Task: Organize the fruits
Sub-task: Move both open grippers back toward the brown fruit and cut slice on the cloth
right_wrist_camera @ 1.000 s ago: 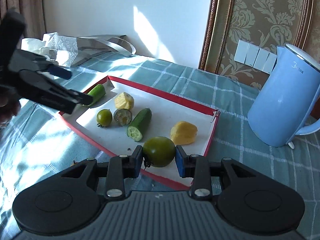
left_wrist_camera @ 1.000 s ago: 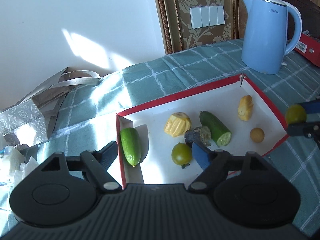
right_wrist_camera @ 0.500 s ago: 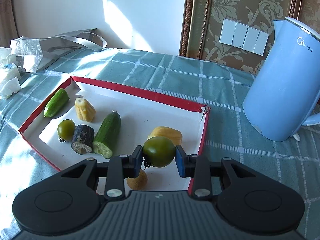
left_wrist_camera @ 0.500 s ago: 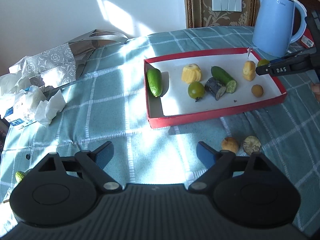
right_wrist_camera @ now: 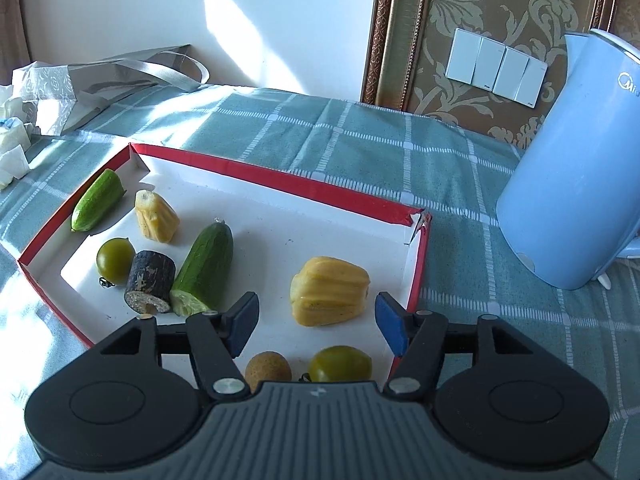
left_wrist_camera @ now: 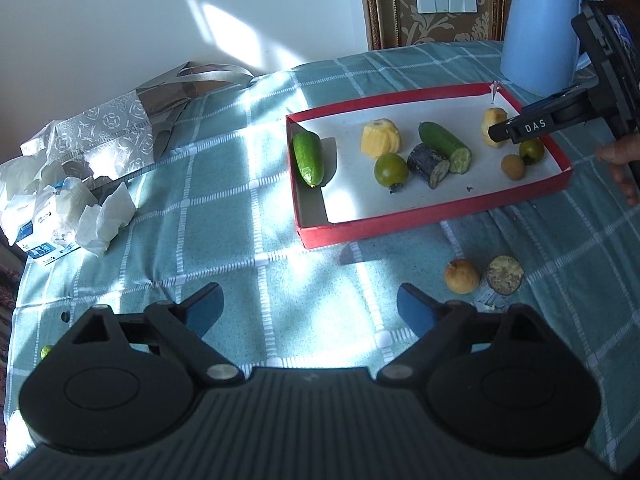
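Note:
A red-edged white tray (left_wrist_camera: 420, 220) (right_wrist_camera: 280, 178) holds two cucumbers, two yellow fruit pieces, a dark stub, a small brown fruit and two green tomatoes. My right gripper (right_wrist_camera: 316, 318) is open above the tray's near right corner. A green tomato (right_wrist_camera: 340, 364) lies free in the tray just below it, beside the small brown fruit (right_wrist_camera: 268, 368). It also shows in the left wrist view (left_wrist_camera: 532, 151). My left gripper (left_wrist_camera: 310, 310) is open and empty over the cloth, short of the tray. A brown round fruit (left_wrist_camera: 462, 276) and a cut dark stub (left_wrist_camera: 503, 275) lie on the cloth.
A blue kettle (left_wrist_camera: 540, 28) (right_wrist_camera: 576, 168) stands behind the tray's right end. A silver bag (left_wrist_camera: 120, 120) and crumpled tissues (left_wrist_camera: 80, 208) lie at the left. A small green fruit (left_wrist_camera: 46, 350) sits at the cloth's left edge. The right gripper's body (left_wrist_camera: 560, 116) reaches over the tray's right end.
My right gripper has opened and let go of the green tomato, which now lies in the tray. My left gripper has pulled back from the tray and stays open.

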